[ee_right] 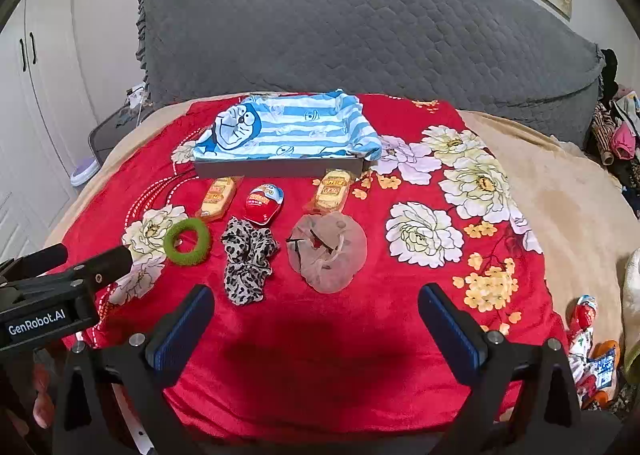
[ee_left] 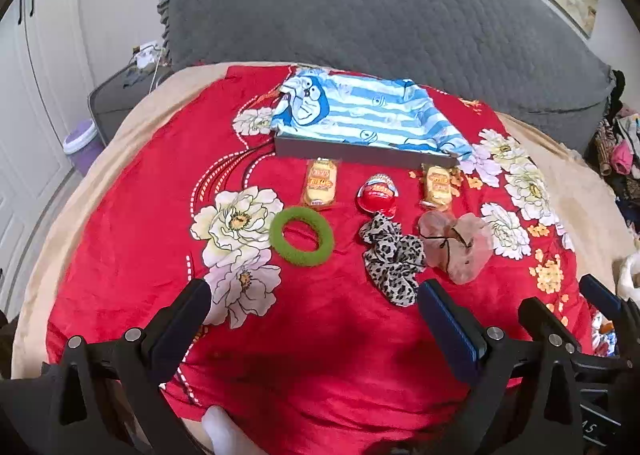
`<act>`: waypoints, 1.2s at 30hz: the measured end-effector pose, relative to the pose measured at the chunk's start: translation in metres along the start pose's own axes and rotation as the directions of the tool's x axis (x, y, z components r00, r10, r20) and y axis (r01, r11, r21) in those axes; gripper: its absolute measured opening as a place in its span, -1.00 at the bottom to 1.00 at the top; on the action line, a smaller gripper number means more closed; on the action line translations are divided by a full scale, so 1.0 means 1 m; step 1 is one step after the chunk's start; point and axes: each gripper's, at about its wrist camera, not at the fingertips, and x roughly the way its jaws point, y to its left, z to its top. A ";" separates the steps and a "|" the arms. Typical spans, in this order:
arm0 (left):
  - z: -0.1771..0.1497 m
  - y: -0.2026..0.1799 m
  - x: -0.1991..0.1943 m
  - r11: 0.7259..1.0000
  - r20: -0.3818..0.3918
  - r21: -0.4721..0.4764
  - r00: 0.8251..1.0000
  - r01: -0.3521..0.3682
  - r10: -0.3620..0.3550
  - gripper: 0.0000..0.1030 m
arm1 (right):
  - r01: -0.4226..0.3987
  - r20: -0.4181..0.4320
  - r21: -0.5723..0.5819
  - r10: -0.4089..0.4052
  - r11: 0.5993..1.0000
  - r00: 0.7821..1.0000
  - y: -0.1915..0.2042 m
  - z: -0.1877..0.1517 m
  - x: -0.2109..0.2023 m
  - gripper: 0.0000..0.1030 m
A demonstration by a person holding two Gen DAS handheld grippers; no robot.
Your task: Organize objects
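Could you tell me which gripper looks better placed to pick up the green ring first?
Left, probably. The green ring lies just ahead of the open left gripper, between its fingers' lines. From the right gripper it sits far off to the left, beyond the leopard scrunchie.

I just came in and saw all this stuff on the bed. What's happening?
A person holds a gripper in each hand over the red blanket. The left gripper and right gripper are both open and empty. Three hair scrunchies and three snacks lie in two rows before a gray box lined with striped cloth. Nothing is picked up yet.
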 end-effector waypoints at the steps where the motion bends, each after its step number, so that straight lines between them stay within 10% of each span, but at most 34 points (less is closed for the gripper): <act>1: 0.000 0.000 -0.004 1.000 0.005 0.000 1.000 0.004 -0.004 0.99 | 0.000 0.007 -0.001 0.000 1.000 1.000 0.000 0.000 -0.003 0.99; 36: -0.009 -0.007 -0.011 0.997 0.029 0.056 0.998 -0.052 0.051 0.99 | -0.015 0.001 -0.016 0.015 1.000 1.000 -0.006 -0.009 -0.013 0.99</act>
